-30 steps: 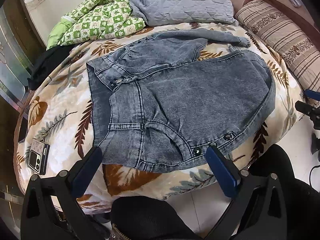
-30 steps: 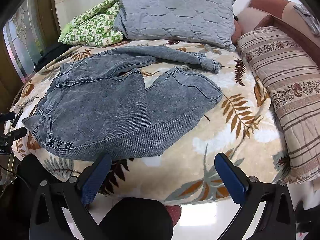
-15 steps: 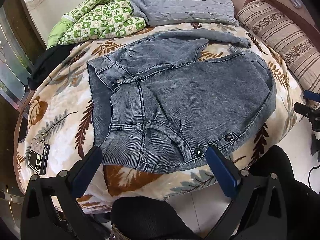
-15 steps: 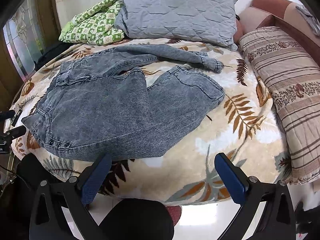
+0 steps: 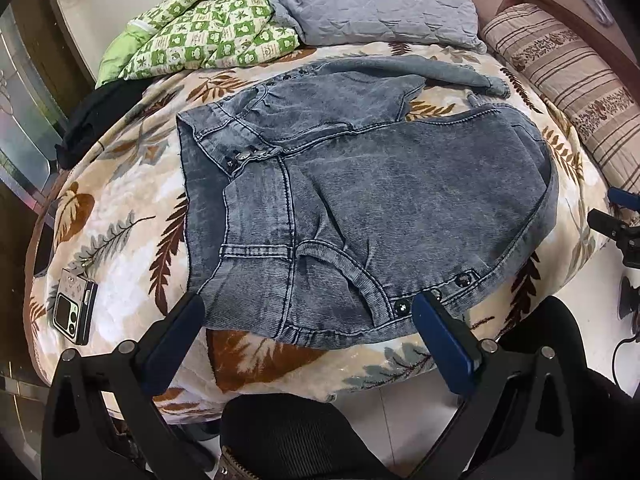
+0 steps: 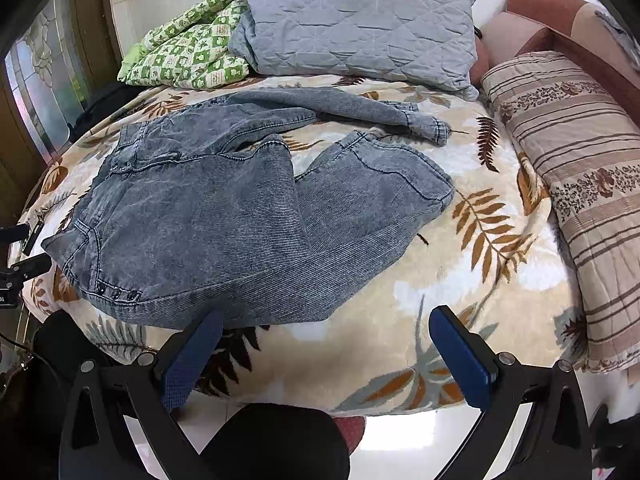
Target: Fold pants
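Observation:
Grey-blue washed jeans (image 5: pixel 360 208) lie spread and rumpled on the leaf-print blanket (image 5: pixel 120 232). The waistband is at the left; the legs run to the right, bent. In the right wrist view the jeans (image 6: pixel 224 224) show one leg folded near me and the other stretched toward the pillows. My left gripper (image 5: pixel 308 308) is open and empty, its fingers just above the near hem by the waist snaps. My right gripper (image 6: pixel 328 320) is open and empty, over the blanket at the near edge of the lower leg.
A phone (image 5: pixel 74 312) lies on the blanket's left edge. A green checked quilt (image 5: pixel 208 28), a grey quilted pillow (image 6: pixel 360 20) and a striped bolster (image 6: pixel 576 184) line the far and right sides. Black clothing (image 5: pixel 100 112) sits at the far left. White floor lies below the bed edge.
Both grippers have stayed open and almost still. The views have shifted only slightly. The jeans have not moved.

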Action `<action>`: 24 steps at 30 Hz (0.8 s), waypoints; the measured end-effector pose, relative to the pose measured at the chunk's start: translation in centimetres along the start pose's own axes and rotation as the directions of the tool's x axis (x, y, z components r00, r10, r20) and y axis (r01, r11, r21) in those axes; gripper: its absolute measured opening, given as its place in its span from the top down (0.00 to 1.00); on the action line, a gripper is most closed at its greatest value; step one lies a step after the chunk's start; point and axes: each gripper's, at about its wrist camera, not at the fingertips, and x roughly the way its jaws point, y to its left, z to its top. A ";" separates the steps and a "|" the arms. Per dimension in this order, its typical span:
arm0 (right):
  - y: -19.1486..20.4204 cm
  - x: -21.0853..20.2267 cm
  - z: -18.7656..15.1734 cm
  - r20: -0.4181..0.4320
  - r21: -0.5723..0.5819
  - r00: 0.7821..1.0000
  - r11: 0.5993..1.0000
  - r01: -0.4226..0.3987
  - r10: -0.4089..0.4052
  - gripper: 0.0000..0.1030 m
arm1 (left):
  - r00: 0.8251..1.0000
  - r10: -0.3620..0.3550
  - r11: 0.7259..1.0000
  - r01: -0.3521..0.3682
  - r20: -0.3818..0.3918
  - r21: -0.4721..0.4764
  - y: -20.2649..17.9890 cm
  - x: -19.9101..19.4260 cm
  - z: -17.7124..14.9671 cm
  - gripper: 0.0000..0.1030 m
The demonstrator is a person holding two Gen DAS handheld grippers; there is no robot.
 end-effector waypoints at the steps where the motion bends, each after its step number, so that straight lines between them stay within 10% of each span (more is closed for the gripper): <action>1: -0.1 0.1 0.0 -0.002 0.000 1.000 1.000 -0.001 0.001 0.00 | 1.000 0.001 1.000 -0.001 -0.006 -0.003 0.0 0.2 0.1 0.00; 16: -5.9 2.4 1.5 0.005 0.120 0.999 0.992 0.043 -0.044 0.00 | 0.998 0.034 0.990 -0.040 -0.045 -0.137 2.5 0.7 2.1 0.00; 24: -13.2 6.1 4.8 0.007 0.355 1.000 0.935 0.003 -0.005 0.00 | 0.990 -0.056 0.932 0.004 -0.133 -0.361 7.4 2.2 1.2 0.00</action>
